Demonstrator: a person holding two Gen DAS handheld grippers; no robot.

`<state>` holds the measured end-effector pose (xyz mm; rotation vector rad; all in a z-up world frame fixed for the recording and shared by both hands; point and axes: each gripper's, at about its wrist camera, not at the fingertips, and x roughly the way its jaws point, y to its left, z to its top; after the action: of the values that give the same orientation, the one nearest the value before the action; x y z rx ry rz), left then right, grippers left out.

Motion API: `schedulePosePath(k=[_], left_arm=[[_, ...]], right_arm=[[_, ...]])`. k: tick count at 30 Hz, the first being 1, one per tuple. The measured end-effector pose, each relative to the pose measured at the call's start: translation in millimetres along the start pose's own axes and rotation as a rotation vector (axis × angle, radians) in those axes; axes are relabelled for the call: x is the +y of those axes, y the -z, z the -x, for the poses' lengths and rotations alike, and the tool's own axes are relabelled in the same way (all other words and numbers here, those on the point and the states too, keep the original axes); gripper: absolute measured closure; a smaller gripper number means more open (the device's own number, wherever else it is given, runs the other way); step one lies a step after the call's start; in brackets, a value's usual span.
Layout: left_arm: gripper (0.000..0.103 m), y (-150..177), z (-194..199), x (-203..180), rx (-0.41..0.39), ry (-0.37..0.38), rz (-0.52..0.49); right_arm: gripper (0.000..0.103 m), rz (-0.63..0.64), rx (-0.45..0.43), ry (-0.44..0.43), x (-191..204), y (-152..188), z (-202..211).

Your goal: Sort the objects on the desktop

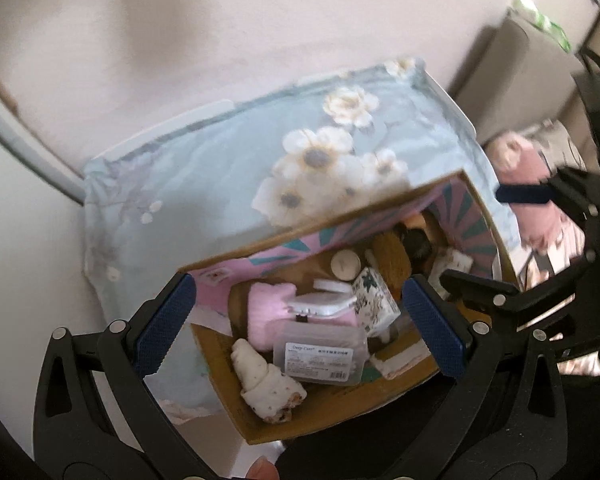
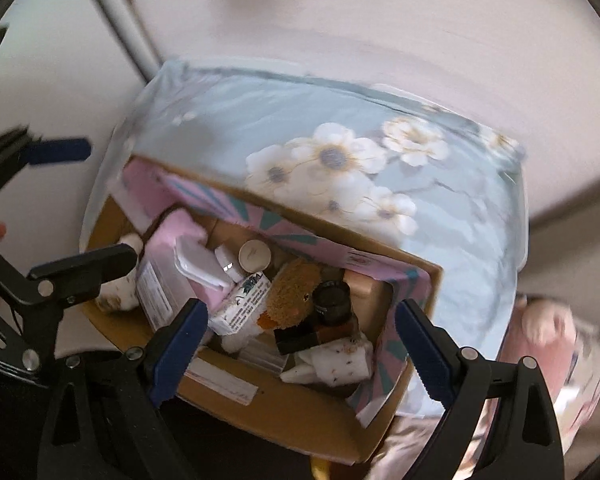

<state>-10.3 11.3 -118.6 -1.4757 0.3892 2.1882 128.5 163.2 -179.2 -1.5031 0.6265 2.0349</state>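
An open cardboard box [image 1: 300, 237] with pink and teal flaps stands on a table under a pale blue flowered cloth [image 1: 204, 168]. Packed inside are a clear plastic case [image 1: 320, 354], a rolled white cloth [image 1: 264, 384], a pink soft thing [image 1: 264, 308], a patterned carton [image 1: 374, 300], a round cream lid [image 1: 345, 264] and a brown plush toy [image 2: 294, 296] beside a black jar [image 2: 332, 300]. My left gripper [image 1: 300, 328] hovers open above the box's left half. Over the right half hangs my right gripper [image 2: 302, 350], also open, with nothing between its blue pads.
A pink bundle [image 1: 516, 160] lies on a patterned surface right of the table. A grey-white pipe [image 1: 20, 140] runs along the pale floor at the left. Each gripper's black fingers reach into the other's view at the side. A fingertip [image 1: 262, 470] shows at the bottom edge.
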Motion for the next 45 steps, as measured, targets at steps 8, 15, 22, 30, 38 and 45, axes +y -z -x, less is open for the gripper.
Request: schedulePosePath(k=[8, 15, 22, 30, 38, 45], left_arm=[[0.000, 5, 20, 4, -0.064, -0.093, 0.090], [0.000, 14, 36, 6, -0.125, -0.153, 0.161], [0.000, 25, 47, 4, -0.157, -0.155, 0.220], [0.000, 28, 51, -2, -0.162, -0.160, 0.225], [0.000, 30, 53, -3, -0.166, -0.152, 0.235], [0.000, 29, 56, -8, -0.171, -0.151, 0.223]], right_arm=[[0.009, -0.172, -0.022, 0.108, -4, 9, 15], [0.009, -0.235, -0.049, 0.122, 1, 19, 19], [0.009, -0.286, -0.071, 0.148, 2, 29, 27], [0.009, -0.300, -0.093, 0.183, 1, 35, 34], [0.009, -0.303, -0.095, 0.196, 1, 39, 37], [0.009, -0.304, -0.106, 0.199, -1, 41, 42]])
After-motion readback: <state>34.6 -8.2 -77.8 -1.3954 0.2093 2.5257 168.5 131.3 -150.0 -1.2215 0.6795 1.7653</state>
